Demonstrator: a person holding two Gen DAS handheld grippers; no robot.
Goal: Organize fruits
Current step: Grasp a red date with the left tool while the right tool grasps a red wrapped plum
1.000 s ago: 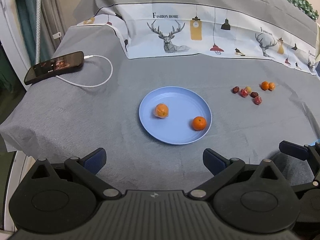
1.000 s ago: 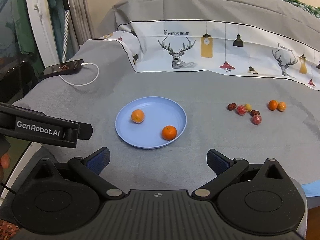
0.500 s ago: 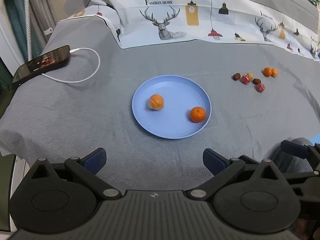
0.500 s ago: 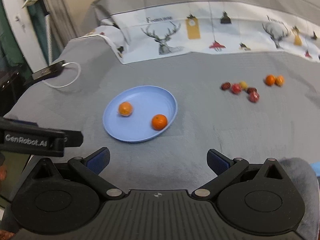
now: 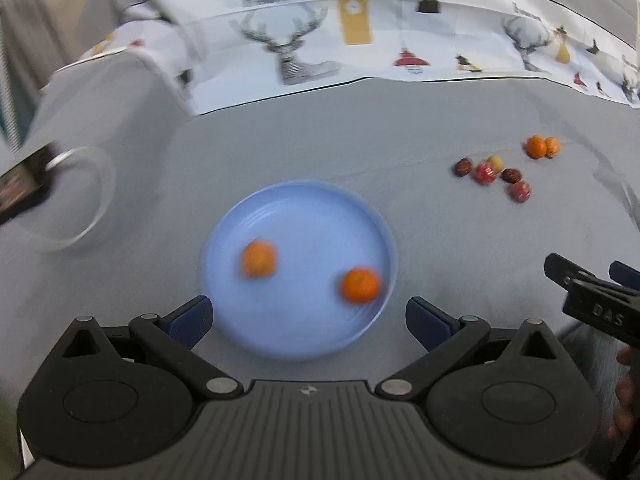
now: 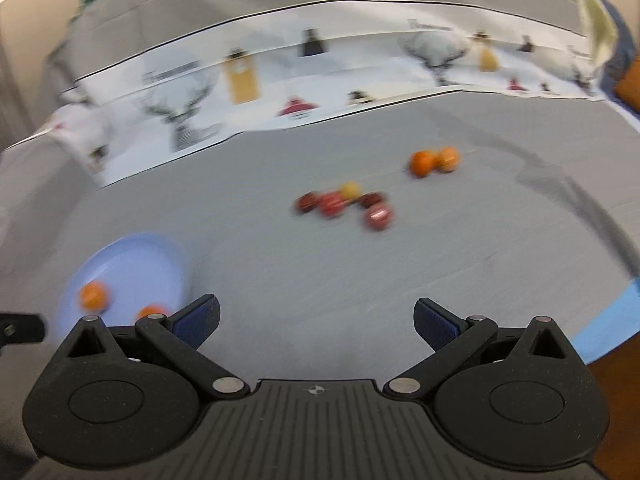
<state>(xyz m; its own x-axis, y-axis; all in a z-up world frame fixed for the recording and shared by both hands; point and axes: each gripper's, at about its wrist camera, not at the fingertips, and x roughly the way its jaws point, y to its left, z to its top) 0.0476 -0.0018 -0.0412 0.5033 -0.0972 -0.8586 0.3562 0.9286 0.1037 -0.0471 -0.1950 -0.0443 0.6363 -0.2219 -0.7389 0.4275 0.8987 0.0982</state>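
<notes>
A blue plate (image 5: pixel 304 204) lies on the grey cloth and holds two oranges (image 5: pixel 259 258) (image 5: pixel 361 285). My left gripper (image 5: pixel 308 316) hovers open just before the plate's near rim, with nothing between its fingers. Farther right, several small red and dark fruits (image 5: pixel 486 171) and two small oranges (image 5: pixel 536 146) lie loose on the cloth. In the right wrist view the same red cluster (image 6: pixel 334 202) and orange pair (image 6: pixel 422 163) sit ahead of my open, empty right gripper (image 6: pixel 316 318). The plate (image 6: pixel 132 252) shows at the lower left there. Both views are blurred.
A phone (image 5: pixel 20 184) with a white cable (image 5: pixel 86 200) rests at the left edge of the cloth. A printed deer-pattern cloth (image 5: pixel 360 36) runs along the back. The right gripper's body (image 5: pixel 592 304) and a hand (image 5: pixel 628 384) show at the right.
Both grippers have moved forward over the cloth. The plate now sits close under the left gripper, and the right gripper has swung right toward the loose fruits. Both stay open.
</notes>
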